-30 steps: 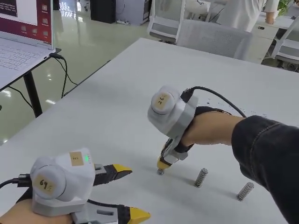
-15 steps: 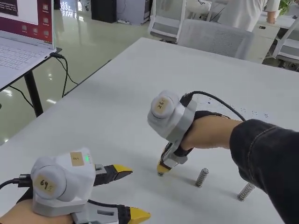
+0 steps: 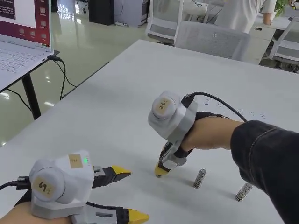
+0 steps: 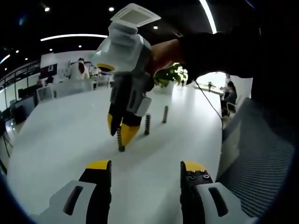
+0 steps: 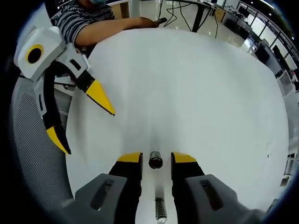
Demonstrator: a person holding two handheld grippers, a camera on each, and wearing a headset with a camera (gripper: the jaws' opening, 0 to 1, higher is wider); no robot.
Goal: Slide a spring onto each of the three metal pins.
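3 small grey coiled metal springs stand upright in a row on the white tabletop (image 3: 117,88). In the left gripper view the nearest spring (image 4: 121,144) sits at centre frame, directly under the yellow tips of the right gripper (image 4: 120,133). The second spring (image 4: 147,124) and third spring (image 4: 165,114) trail up and to the right. Seen end-on in the right gripper view, low in frame, the nearest spring lies between that gripper's jaws, with a sliver of table on either side: the jaws are slightly apart, not clamping. The left gripper (image 3: 130,193), at the head view's lower left, has its jaws wide apart, well clear of the springs.
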